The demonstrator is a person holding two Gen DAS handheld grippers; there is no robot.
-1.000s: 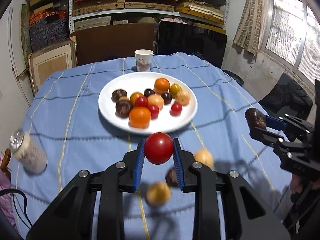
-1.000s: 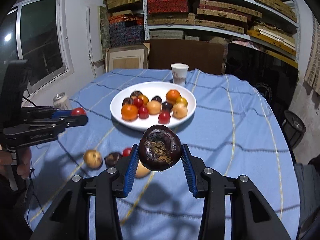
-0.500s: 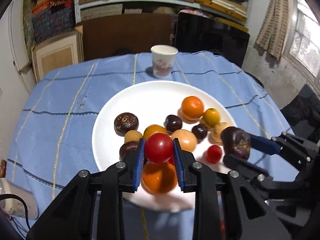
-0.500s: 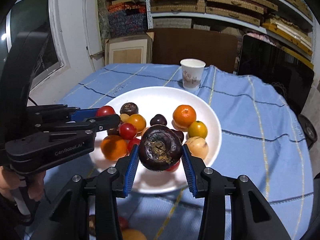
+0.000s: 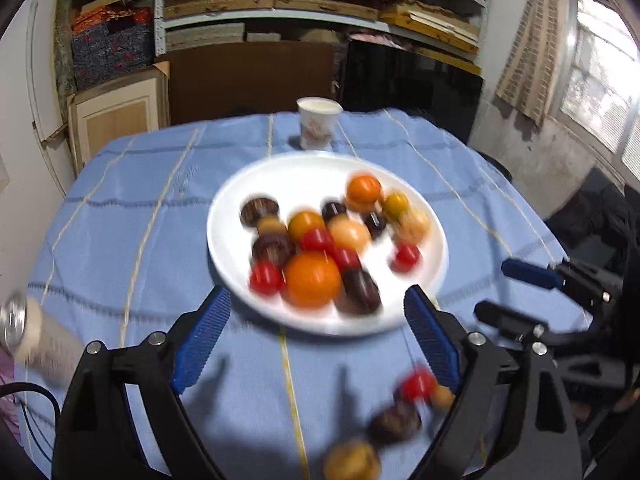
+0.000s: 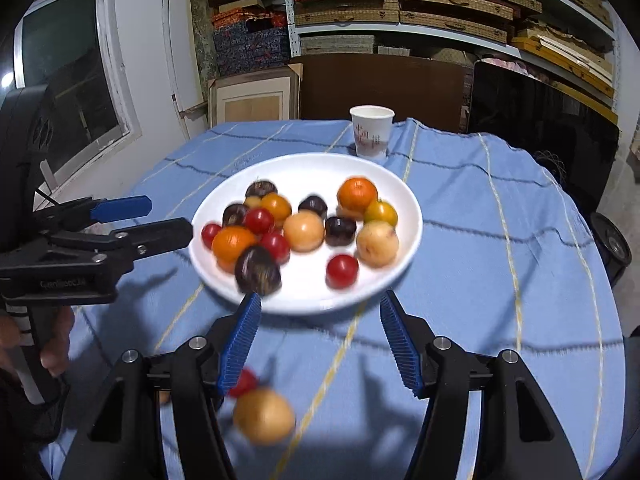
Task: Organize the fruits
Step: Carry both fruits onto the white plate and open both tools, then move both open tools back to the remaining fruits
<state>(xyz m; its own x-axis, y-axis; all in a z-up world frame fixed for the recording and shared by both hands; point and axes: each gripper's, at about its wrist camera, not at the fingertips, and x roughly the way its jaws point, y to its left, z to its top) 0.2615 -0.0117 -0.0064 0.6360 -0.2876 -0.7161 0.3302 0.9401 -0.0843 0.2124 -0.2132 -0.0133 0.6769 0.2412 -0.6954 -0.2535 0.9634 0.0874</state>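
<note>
The red tomato [image 5: 266, 279] and dark fruit [image 6: 257, 270] now lie on the plate [image 5: 304, 172], both claws opening, nothing between them

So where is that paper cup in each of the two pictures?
Left wrist view: the paper cup stands upper centre, just beyond the far rim of the white plate.
Right wrist view: the paper cup is upper centre, slightly right, again behind the plate.
Shared landmark: the white plate of fruit.

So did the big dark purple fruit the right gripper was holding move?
Yes. The dark fruit has left the right gripper, whose jaws are opening, and now lies on the white plate near its front rim.
</note>
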